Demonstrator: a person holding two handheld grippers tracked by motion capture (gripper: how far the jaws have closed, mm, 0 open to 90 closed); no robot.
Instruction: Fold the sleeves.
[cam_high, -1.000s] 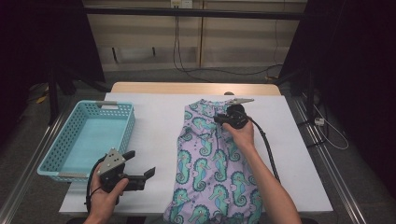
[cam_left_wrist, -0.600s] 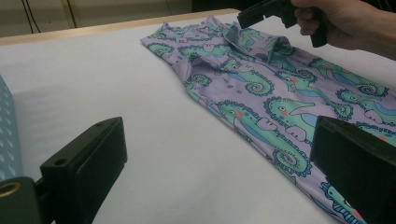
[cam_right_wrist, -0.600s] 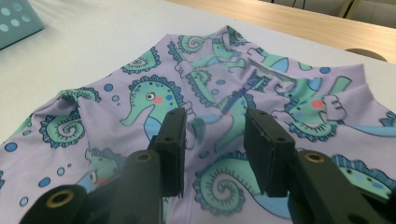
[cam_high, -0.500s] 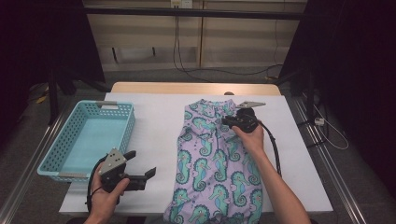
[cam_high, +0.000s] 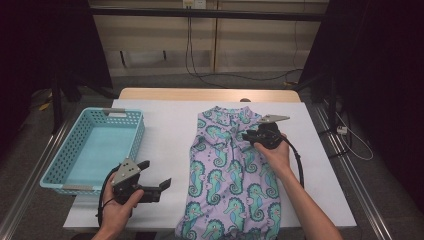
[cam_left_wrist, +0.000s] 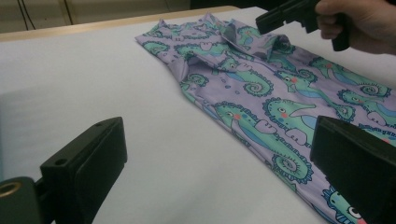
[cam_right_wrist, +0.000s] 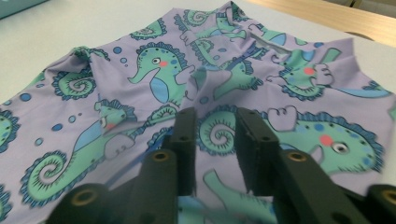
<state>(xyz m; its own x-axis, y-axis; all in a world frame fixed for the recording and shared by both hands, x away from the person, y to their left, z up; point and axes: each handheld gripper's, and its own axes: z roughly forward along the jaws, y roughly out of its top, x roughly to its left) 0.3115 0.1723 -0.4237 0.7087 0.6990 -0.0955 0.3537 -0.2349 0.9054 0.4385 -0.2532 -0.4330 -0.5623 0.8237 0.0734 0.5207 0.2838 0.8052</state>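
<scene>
Left gripper: jaws wide apart, nothing between them, the seahorse-print garment lying flat on the bench just right of them. Right gripper: jaws narrowly apart and just been opening — no fold visibly pinched — low over the cloth's upper part. Recommendation: seat a full fold between the jaws before closing; lift evenly.

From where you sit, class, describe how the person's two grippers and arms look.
Both grippers, left and right, are black, with two blocky jaws, a grey three-cornered plate on top and a black cable trailing behind. Brass-coloured screw holes mark the jaw arms. The forearms are bare, with no sleeves in sight.
</scene>
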